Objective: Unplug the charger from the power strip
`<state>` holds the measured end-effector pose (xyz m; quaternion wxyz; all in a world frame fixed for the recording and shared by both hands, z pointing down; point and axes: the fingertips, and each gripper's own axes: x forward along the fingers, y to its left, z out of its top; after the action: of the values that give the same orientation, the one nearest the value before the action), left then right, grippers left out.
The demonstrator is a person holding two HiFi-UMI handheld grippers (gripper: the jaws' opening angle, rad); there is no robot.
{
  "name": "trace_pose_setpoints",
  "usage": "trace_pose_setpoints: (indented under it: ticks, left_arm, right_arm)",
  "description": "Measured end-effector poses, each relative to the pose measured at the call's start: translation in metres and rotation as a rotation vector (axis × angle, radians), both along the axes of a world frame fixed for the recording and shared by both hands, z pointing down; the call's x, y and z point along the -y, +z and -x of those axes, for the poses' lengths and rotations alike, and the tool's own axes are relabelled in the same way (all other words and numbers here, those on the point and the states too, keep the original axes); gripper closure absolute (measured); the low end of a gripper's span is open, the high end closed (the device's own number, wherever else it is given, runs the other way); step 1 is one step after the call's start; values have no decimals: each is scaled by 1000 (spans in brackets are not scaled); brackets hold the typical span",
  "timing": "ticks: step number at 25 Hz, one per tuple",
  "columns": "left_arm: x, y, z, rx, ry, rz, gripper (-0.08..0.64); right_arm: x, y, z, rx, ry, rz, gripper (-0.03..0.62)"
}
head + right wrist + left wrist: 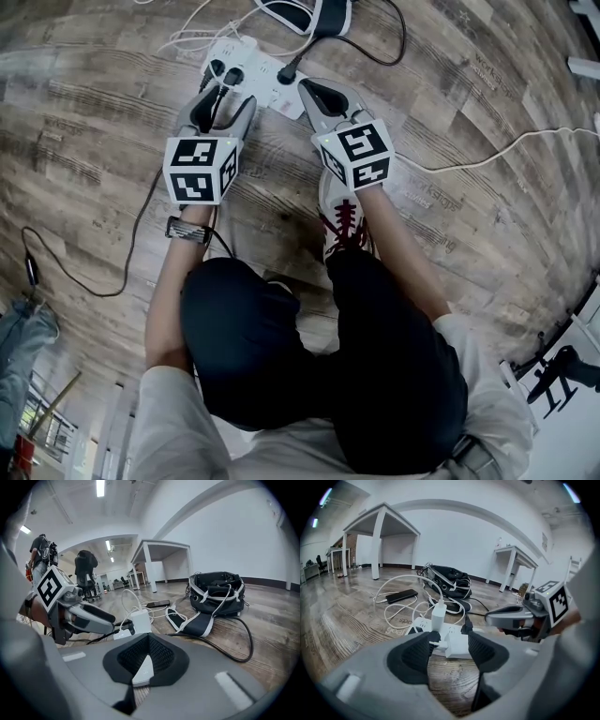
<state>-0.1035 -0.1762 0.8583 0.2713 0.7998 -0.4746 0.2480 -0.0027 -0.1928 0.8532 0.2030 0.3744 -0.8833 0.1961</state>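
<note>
White cables (187,39), black bag (330,14) beyond power strip (262,70); open floor (84,122) leftward.

The left gripper (221,89) and right gripper (311,88) are grey with black-padded fingers (246,111) and black-and-white marker cubes (201,170); dark trousers (253,347), pale shirt (489,412).

**A:** anyone done a headcount of the stuff here?

**B:** yeah. One strip (265,67), one white charger (439,615), at least two black plugs (289,73). One phone (401,596), one bag (449,579). White cables (387,612) are too tangled to count.

**A:** and the gear?

**B:** left gripper (225,94) plus right gripper (311,90), so two, and two cubes (200,169), one each. Tables (384,520): at least two, can't count the far ones. Two people (86,566) way back, one shoe (342,220) showing.
</note>
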Motion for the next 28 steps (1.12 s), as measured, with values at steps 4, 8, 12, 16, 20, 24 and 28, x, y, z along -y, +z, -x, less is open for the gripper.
trace_pose_setpoints:
  ticks: [4,8,12,16,20,24,28]
  left_arm:
    - [3,-11,5,12,-19,-34,326]
    - [6,-24,1,10,-21,-69,346]
    - [4,-31,-9,10,11,-84,424]
    - [6,-41,-12,20,28,-110,455]
    - [4,-56,-20,13,56,-138,508]
    - [10,-75,-22,27,85,-182,553]
    - [23,-106,-16,47,77,-241,554]
  right_arm:
    - [-2,-10,-7,6,21,-14,591]
    - [-6,-25,-13,14,31,-41,591]
    - [1,-47,-21,27,49,-86,591]
    - [8,-68,-27,33,59,-130,591]
    - [12,-87,-32,24,60,-167,591]
    - [22,-110,-36,26,77,-208,591]
    - [31,-137,-40,23,90,-252,591]
